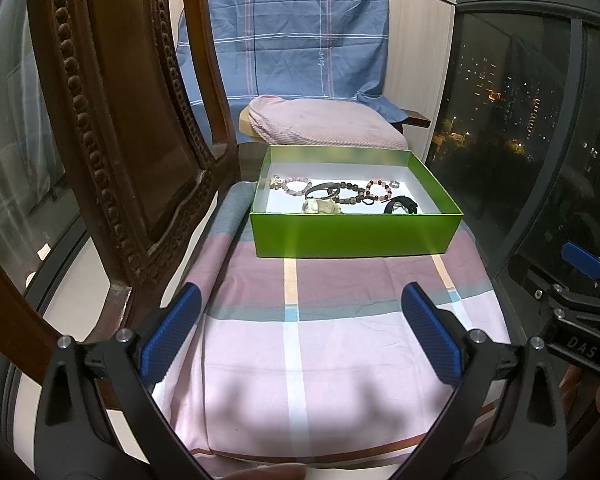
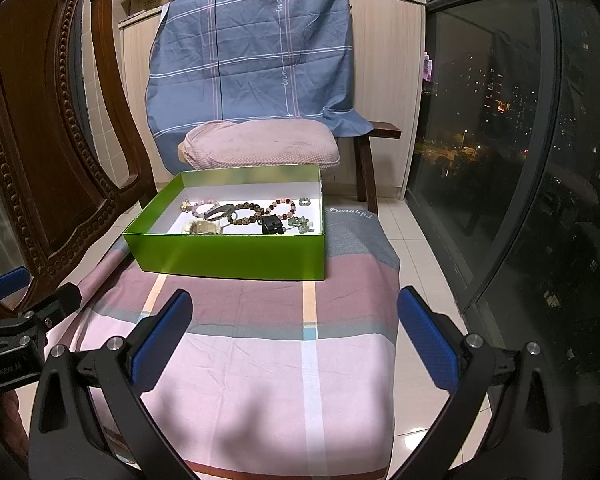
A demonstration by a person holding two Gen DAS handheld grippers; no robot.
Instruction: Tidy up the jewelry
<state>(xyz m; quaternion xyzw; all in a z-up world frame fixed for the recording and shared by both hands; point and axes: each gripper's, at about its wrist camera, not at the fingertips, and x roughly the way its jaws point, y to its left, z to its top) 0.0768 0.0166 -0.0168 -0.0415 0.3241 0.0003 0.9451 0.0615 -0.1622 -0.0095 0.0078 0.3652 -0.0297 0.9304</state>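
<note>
My left gripper (image 1: 300, 332) and my right gripper (image 2: 294, 338) both hang with jaws spread wide and nothing between them, above the pink plaid cloth (image 1: 340, 352). The green box (image 1: 356, 236) sits ahead of both on the far part of that cloth, well apart from my fingertips. Inside it lie a pink bead bracelet (image 2: 205, 207), a dark bangle (image 2: 219, 212), a brown bead bracelet (image 2: 249, 213), a red-and-pink bead bracelet (image 2: 286, 206), a ring (image 2: 304, 201) and a black piece (image 2: 271, 225). A carved wooden chair back (image 1: 112, 128) rises at left; a cushion (image 2: 260, 146) lies behind the box. Nothing blocks the way.
</note>
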